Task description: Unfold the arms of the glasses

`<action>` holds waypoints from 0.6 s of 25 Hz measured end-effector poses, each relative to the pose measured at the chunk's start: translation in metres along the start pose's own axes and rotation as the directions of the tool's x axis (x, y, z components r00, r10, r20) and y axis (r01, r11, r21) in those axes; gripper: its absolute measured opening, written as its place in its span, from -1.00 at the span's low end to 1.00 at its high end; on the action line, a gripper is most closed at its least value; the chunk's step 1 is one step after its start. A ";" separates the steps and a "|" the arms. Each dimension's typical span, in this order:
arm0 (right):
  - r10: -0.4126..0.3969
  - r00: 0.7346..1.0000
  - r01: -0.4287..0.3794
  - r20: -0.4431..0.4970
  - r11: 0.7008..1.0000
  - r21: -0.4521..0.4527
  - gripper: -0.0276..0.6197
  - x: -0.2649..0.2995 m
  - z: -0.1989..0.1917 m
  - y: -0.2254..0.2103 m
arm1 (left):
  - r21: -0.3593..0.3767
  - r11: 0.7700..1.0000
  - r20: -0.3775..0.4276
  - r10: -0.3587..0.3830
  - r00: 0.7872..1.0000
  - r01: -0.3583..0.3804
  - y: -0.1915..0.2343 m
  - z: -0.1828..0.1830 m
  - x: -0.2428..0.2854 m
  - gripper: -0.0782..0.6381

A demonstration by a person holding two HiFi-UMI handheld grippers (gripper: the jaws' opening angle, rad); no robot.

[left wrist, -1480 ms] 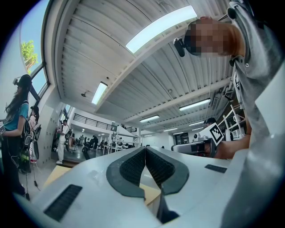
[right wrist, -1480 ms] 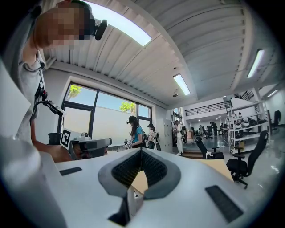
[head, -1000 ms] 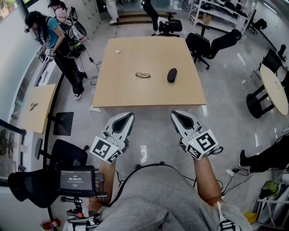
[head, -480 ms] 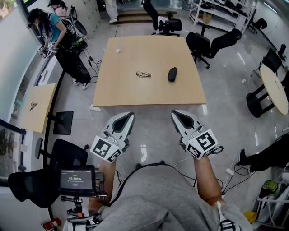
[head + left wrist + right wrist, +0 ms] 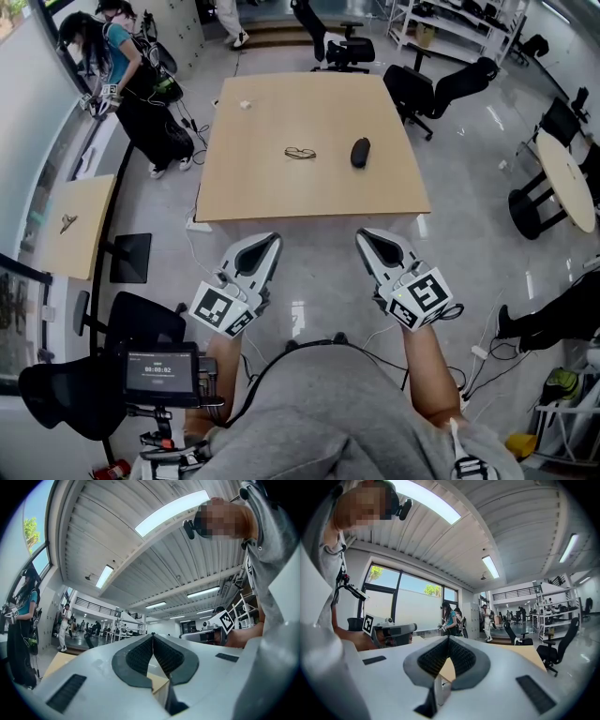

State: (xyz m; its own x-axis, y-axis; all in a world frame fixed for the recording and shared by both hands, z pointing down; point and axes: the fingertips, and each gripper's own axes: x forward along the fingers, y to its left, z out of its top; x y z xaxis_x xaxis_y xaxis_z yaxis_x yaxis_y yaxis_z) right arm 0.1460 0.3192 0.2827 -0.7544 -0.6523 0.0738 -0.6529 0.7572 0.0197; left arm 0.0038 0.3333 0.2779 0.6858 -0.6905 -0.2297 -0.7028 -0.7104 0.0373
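Head view: glasses [image 5: 300,153] beyond right claw [image 5: 367,236]

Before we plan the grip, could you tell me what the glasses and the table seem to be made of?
Glasses: thin dark wire outline suggests a metal frame, though too small to be sure. Table: matt, pale wood-look top, probably laminate.
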 end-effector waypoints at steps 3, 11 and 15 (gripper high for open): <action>-0.013 1.000 0.013 -0.017 1.000 -0.003 -0.89 0.017 -0.002 0.013 | -0.019 1.000 0.000 -0.014 1.000 0.014 0.014 -0.001 -0.013 -0.76; -0.040 0.999 0.039 -0.020 0.998 -0.048 -0.89 0.048 0.006 0.028 | -0.013 0.999 0.027 -0.052 0.998 0.053 0.042 0.004 -0.031 -0.76; -0.038 0.999 0.037 -0.023 0.996 -0.076 -0.89 0.052 0.002 0.024 | -0.006 0.998 0.036 -0.055 0.998 0.055 0.044 -0.003 -0.030 -0.76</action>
State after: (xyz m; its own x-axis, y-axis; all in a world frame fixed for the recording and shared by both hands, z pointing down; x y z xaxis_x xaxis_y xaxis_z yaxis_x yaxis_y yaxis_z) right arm 0.0910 0.3036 0.2846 -0.7270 -0.6800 0.0955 -0.6729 0.7332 0.0983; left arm -0.0474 0.3220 0.2893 0.7160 -0.6454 -0.2661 -0.6630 -0.7480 0.0302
